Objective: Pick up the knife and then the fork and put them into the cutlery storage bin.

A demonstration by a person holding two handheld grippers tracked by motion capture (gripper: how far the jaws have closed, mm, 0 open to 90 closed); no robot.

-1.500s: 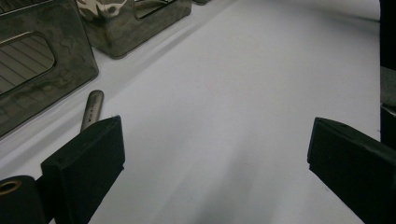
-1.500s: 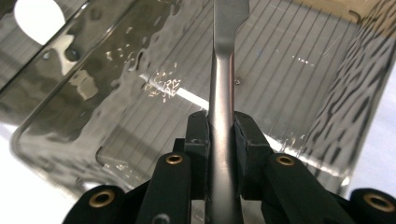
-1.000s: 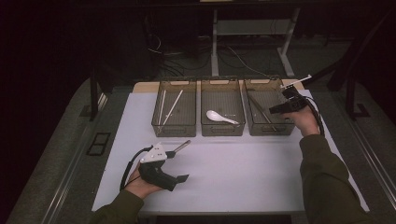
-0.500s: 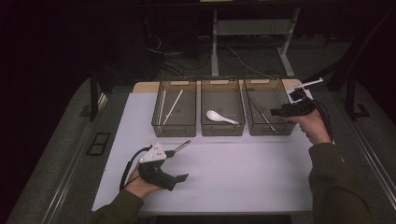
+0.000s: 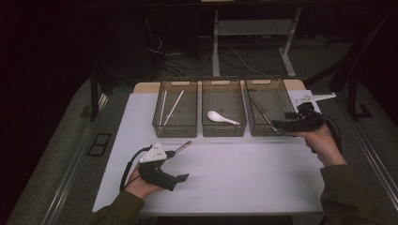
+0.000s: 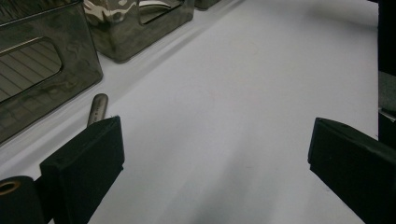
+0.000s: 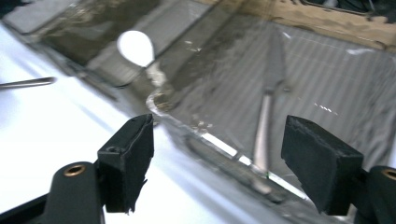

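Three dark see-through bins stand in a row at the back of the white table (image 5: 234,173). The left bin (image 5: 174,130) holds pale chopsticks (image 5: 170,107), the middle bin (image 5: 223,131) a white spoon (image 5: 220,117) (image 7: 135,46), the right bin (image 5: 261,132) (image 7: 205,135) a metal knife (image 5: 262,115) (image 7: 266,121). My right gripper (image 5: 280,125) (image 7: 217,163) hovers at that bin's front right corner; its jaws have just been opening, with nothing between them. My left gripper (image 5: 177,165) (image 6: 215,154) rests open on the table, a metal utensil handle (image 5: 183,145) (image 6: 97,108) beside one jaw.
The table drops off at its front and side edges. Behind the bins runs a wooden strip (image 5: 145,87), and beyond it a dark floor with cables and a desk frame (image 5: 248,28). A wide white stretch lies between my two hands.
My right gripper has drawn back from above the right bin toward its front right corner, and its jaws stand wider. The left gripper has stayed put.
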